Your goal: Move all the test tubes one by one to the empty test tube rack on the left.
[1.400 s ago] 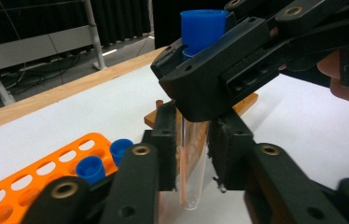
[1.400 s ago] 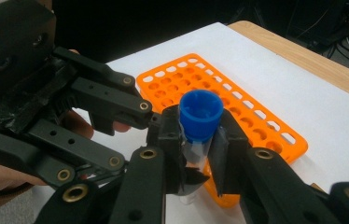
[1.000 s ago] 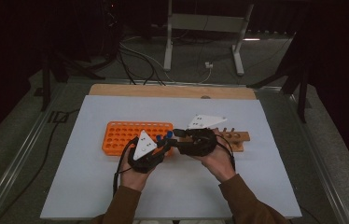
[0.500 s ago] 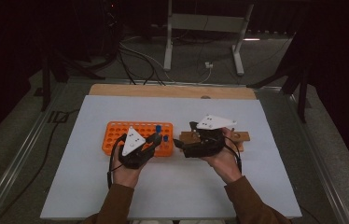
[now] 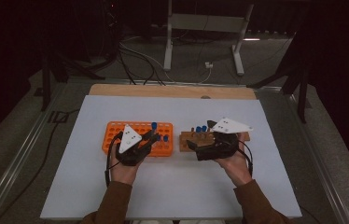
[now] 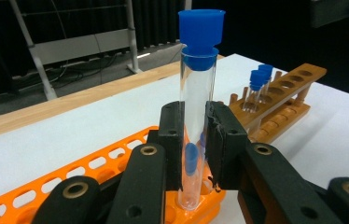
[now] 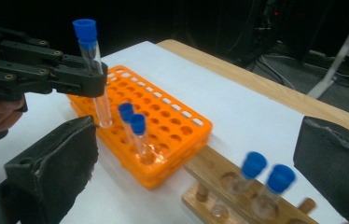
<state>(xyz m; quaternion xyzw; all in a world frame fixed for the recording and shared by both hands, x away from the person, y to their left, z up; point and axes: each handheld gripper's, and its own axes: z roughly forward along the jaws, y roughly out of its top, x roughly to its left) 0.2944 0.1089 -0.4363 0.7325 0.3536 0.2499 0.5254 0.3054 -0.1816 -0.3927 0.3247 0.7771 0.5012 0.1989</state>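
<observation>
Left tool clamped on an upright clear glass test tube with a blue cap, long axis vertical, its foot just above a hole at the near corner of the orange plastic rack. Right tool, jaws just opened wide with nothing between them, stands at three o'clock of the tube over the brown wooden rack on the white bench; the left hand is nearer

Orange rack — blue-capped clear tube
</observation>
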